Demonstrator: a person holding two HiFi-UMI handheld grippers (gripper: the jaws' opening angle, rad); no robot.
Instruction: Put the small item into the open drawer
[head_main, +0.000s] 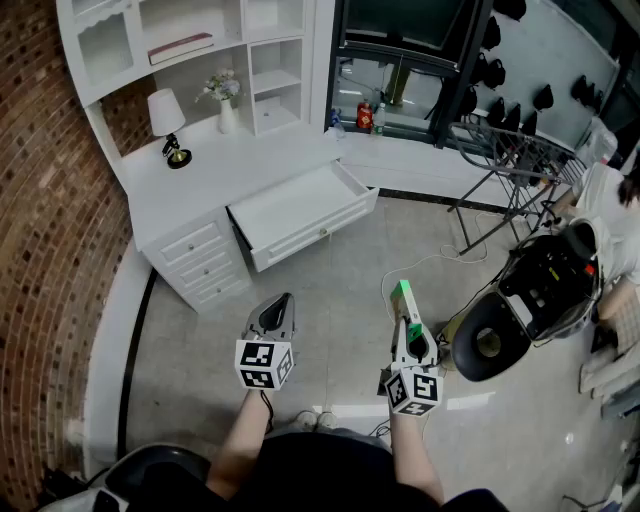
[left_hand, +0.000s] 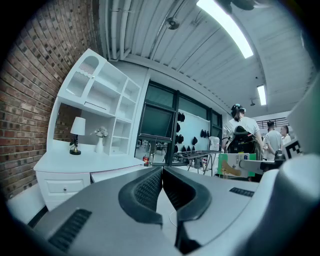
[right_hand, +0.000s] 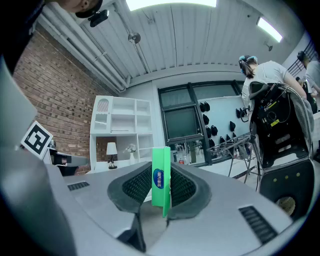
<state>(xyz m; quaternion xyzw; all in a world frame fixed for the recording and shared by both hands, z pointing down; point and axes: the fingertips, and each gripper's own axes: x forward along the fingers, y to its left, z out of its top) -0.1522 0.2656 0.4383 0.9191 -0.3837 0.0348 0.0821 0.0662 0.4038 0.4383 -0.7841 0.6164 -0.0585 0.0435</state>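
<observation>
Right gripper (right_hand: 161, 189): the jaws are closed to a narrow gap and clamp one small item, a flat green packet (right_hand: 161, 170), standing upright on edge between the pads with its top clear above them. Left gripper (left_hand: 161, 184): the jaws are pressed together with nothing between them.

Both grippers hang over bare floor (head_main: 330, 300), side by side. The open drawer (head_main: 320, 237) lies ahead of the jaws and somewhat to their left, well apart from them, pulled out from under the tabletop (head_main: 220, 170). What shows of its inside is bare.

Status: pick-up done and drawer already open. Outstanding: carry the packet forward over the drawer and release it inside.

Count: two grippers, one green packet, one open drawer, three shut drawers (head_main: 205, 268) beside it, and one lamp (head_main: 166, 125) and one vase (head_main: 228, 108) on the tabletop beyond.
</observation>
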